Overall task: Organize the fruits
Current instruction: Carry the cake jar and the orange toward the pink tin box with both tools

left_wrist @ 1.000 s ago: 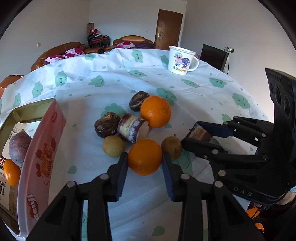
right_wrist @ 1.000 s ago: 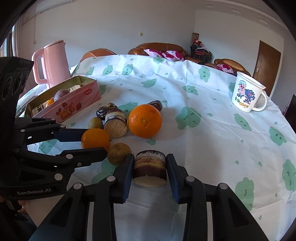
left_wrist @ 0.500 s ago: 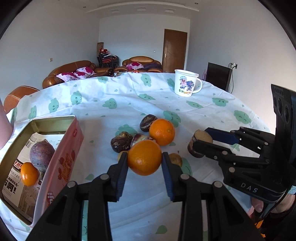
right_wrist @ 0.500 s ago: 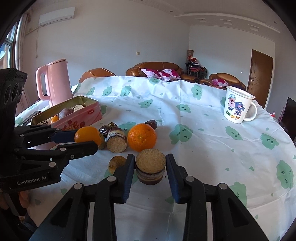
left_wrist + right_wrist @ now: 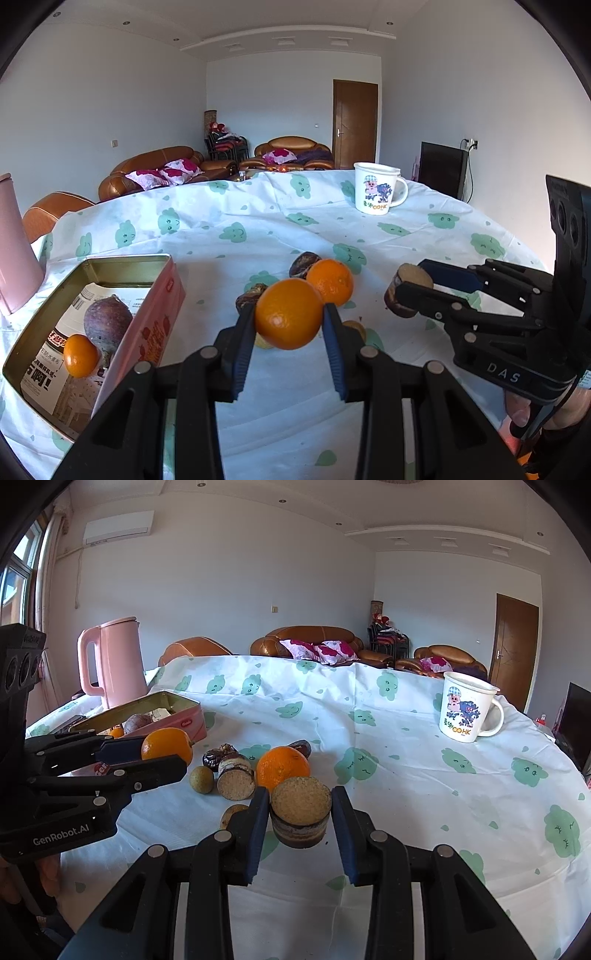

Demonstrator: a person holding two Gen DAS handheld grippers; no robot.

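Now both are loaded above the bench: left claw [image 5: 290,325] pinching a firm, smooth orange [image 5: 289,314] across its middle, right claw [image 5: 299,812] clamping the crumbly cake roll [image 5: 300,816] by its sides, tin [image 5: 129,264] waiting left.

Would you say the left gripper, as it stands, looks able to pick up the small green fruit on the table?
Probably not yet: the left gripper is already shut on an orange, so the small green fruit must wait.
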